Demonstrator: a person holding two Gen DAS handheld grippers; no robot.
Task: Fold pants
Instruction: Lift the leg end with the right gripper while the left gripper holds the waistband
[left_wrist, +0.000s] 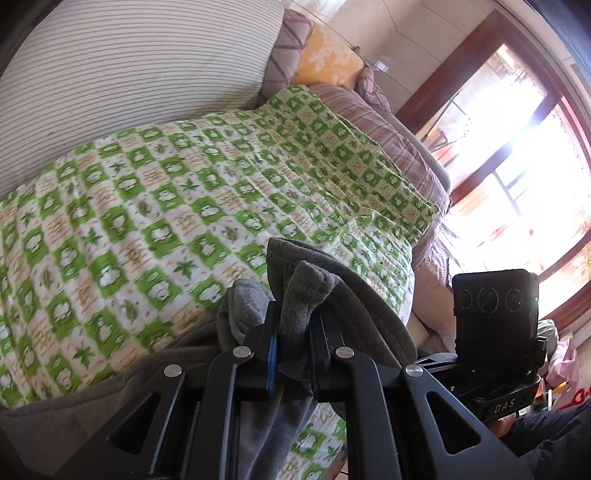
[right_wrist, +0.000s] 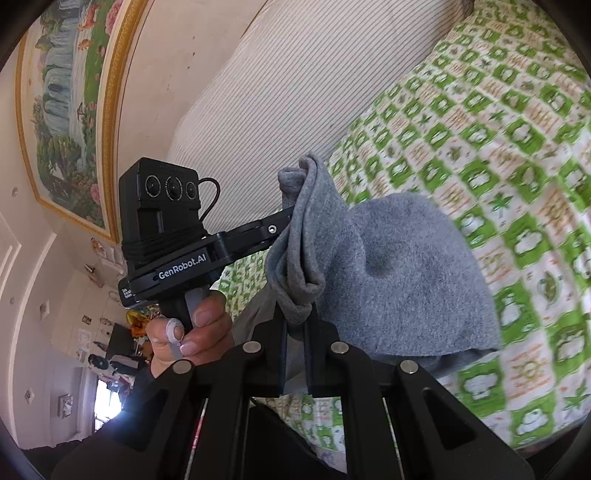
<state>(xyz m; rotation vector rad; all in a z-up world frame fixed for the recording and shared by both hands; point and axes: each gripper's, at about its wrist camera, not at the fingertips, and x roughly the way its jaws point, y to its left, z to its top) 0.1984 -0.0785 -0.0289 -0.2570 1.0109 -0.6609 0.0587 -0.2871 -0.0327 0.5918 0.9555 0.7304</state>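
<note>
The grey fleece pants (left_wrist: 343, 291) hang bunched over a green-and-white checked bed cover (left_wrist: 184, 192). In the left wrist view my left gripper (left_wrist: 295, 314) is shut on a fold of them, and the cloth trails down toward the lower left. In the right wrist view my right gripper (right_wrist: 297, 314) is shut on another bunched edge of the pants (right_wrist: 406, 273), lifted off the cover. A hand (right_wrist: 192, 332) holds the left gripper just to the left, its fingers buried in the same cloth. The two grippers are close together, side by side.
A large striped cushion (left_wrist: 129, 66) runs along the back of the bed, with more pillows (left_wrist: 325, 59) beyond. A bright window with a wooden frame (left_wrist: 517, 147) is to the right. A framed painting (right_wrist: 62, 103) hangs on the wall, with room clutter below it.
</note>
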